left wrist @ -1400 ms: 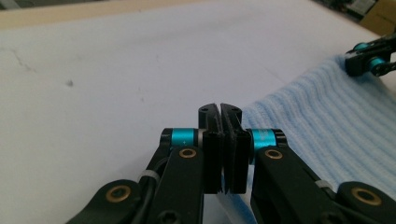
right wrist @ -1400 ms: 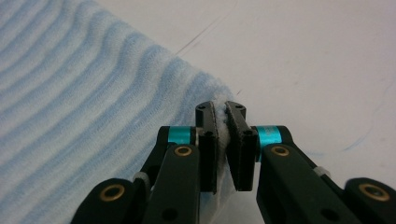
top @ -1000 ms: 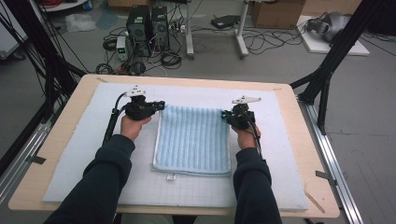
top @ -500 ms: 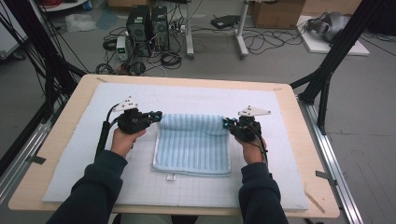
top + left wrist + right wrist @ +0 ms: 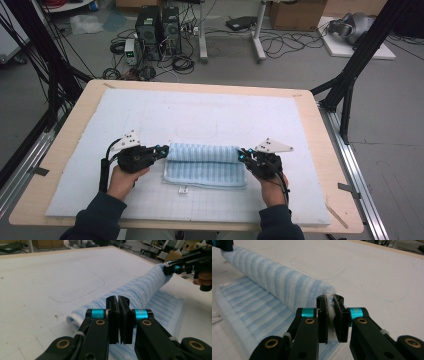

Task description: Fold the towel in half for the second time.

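Observation:
A light-blue striped towel (image 5: 205, 162) lies on the near half of the white mat (image 5: 200, 115), its far part lifted and curled into a fold (image 5: 202, 151) over the flat lower layer. My left gripper (image 5: 162, 149) is shut on the fold's left end, and my right gripper (image 5: 241, 155) is shut on its right end. In the left gripper view the jaws (image 5: 118, 298) press together on the towel (image 5: 140, 290), with the right gripper (image 5: 172, 268) at the far end. White terry shows pinched between the right gripper (image 5: 329, 298) jaws, and the rolled towel (image 5: 274, 280) runs off to the left.
The mat covers a wooden table (image 5: 320, 150) with bare rims at its sides. A small white tag (image 5: 183, 190) sticks out at the towel's near edge. Beyond the table are computers (image 5: 157, 25), cables and black frame legs (image 5: 350, 75) on the floor.
Both grippers have moved toward the person, drawing the towel's far edge up and back over itself. The towel's visible spread has shortened from a flat sheet to a curled fold.

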Demonstrator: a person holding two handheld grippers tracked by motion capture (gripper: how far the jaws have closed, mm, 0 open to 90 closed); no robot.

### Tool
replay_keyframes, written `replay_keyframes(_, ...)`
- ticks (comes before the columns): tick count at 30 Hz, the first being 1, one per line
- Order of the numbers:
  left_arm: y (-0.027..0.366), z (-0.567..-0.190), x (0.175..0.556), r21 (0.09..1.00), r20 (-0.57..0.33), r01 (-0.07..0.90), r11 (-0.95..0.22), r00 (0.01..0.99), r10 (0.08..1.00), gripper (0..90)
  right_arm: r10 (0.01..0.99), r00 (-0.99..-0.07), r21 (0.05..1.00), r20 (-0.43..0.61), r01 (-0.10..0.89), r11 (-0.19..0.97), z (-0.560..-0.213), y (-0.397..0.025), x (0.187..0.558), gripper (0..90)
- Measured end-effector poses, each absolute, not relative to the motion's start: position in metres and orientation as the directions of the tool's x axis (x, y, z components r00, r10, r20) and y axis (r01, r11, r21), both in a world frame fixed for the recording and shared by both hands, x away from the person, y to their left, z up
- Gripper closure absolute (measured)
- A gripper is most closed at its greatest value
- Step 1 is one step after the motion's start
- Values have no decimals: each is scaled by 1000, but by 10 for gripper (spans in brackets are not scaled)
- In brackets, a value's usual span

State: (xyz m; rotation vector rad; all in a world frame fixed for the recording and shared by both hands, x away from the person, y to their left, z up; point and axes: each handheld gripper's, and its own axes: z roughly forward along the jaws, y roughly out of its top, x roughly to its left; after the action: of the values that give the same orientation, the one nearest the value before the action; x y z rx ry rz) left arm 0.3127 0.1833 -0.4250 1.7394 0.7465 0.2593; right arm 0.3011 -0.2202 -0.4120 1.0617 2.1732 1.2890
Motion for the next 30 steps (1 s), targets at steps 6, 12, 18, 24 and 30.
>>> replay_keyframes(6, 182, -432, 291, 925, -196, 348, -155, 783, 590, 865, 778, -627, 860, 38, 417, 295, -420, -221, 275, 832)
replay_keyframes(12, 180, -440, 277, 909, -207, 374, -184, 789, 578, 859, 779, -626, 852, 47, 431, 295, -427, -221, 254, 823)
replay_keyframes(18, 182, -432, 278, 895, -289, 436, -95, 730, 620, 500, 797, -595, 881, 106, 427, 202, -426, -223, 240, 622)
replay_keyframes(24, 174, -431, 287, 893, -264, 432, -129, 733, 627, 603, 803, -590, 877, 87, 427, 218, -418, -216, 247, 639)
replay_keyframes(30, 161, -446, 288, 837, -200, 472, -275, 733, 650, 676, 779, -627, 786, 26, 494, 371, -443, -202, 256, 662)
